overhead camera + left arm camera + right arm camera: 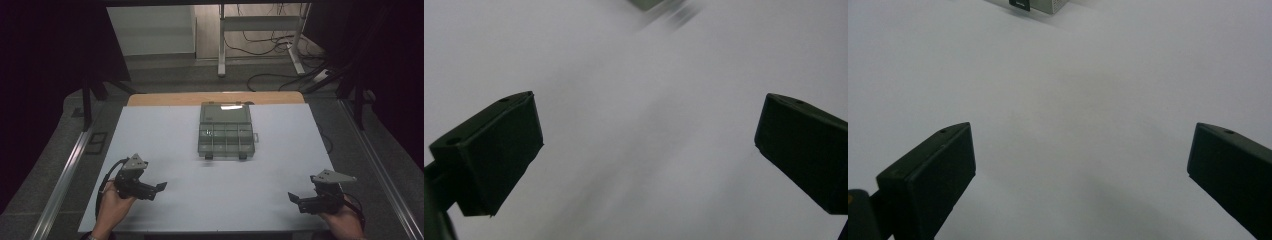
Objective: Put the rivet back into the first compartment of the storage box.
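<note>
White sheeting (165, 145) is covering the table, and the grey compartment box (226, 131) is sitting near its far middle, well apart from both grippers. Nothing is being handled yet, so I judge the work is only starting: the left gripper (161, 186) and right gripper (291, 197) are hovering at the near corners, jaws spread wide and holding nothing. Cables and a desk frame (260, 22) are appearing in the high view, while the right gripper view is showing the box corner (1040, 5) sharply; the left gripper view is blurring it.
</note>
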A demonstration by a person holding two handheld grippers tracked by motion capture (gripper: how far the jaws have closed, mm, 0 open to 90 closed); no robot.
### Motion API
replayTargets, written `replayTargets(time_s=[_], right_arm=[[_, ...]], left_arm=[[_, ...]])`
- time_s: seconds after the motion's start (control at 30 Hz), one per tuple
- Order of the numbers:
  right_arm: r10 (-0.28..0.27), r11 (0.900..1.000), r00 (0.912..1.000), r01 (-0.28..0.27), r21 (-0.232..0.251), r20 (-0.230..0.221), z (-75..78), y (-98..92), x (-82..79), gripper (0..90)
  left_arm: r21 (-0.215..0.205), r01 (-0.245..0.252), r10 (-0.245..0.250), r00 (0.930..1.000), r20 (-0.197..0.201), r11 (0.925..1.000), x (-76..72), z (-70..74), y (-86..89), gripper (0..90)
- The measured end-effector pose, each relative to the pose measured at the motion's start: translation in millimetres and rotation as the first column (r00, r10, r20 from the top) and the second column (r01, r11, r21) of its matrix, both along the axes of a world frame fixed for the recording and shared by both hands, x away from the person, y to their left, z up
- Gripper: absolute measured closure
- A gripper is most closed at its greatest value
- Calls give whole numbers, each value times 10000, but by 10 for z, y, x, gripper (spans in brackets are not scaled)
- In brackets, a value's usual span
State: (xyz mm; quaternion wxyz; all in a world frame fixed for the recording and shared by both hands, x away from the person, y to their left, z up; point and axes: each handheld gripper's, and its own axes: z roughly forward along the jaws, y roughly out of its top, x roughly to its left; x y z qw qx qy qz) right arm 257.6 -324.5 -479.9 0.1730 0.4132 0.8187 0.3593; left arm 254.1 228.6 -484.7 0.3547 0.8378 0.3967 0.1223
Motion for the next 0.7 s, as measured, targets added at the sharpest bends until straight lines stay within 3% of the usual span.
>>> replayTargets(time_s=[0.43, 0.57, 0.7], right_arm=[[-55, 10000, 10000, 54, -79, -73, -7, -4, -5, 0], [13, 9999, 9999, -15, -171, -148, -16, -3, -2, 0], [24, 9999, 9998, -27, -169, -173, -17, 1, -1, 0]], left_arm=[[393, -595, 597, 9982, -30, 9975, -340, -72, 264, 0], [282, -823, 826, 9965, -91, 9962, -406, -90, 359, 0], [-123, -1019, 1019, 9948, 42, 9947, -435, -75, 417, 0]])
